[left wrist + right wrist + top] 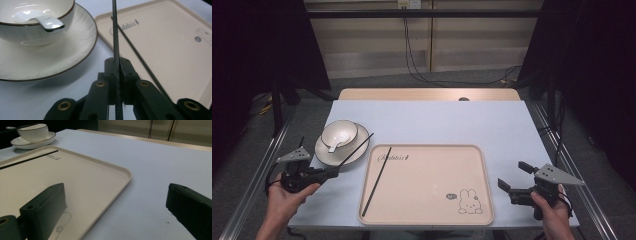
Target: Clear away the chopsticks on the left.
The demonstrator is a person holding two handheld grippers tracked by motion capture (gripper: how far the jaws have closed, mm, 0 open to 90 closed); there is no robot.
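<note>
My left gripper [333, 172] is shut on a black chopstick [357, 148] that slants up and right over the edge of the white saucer [323, 152]; in the left gripper view the chopstick [115, 30] runs straight up between the closed jaws. A second black chopstick [377, 181] lies on the left part of the beige tray [432, 212]. A white bowl [339, 133] with a white spoon [335, 145] in it stands on the saucer. My right gripper [514, 176] is open at the tray's right edge, with nothing between its jaws.
The tray [105, 182] has a rabbit print [469, 202] at its front right corner. A light blue mat [502, 125] covers the table, whose wooden back edge [427, 94] shows behind. Metal rails run along both sides.
</note>
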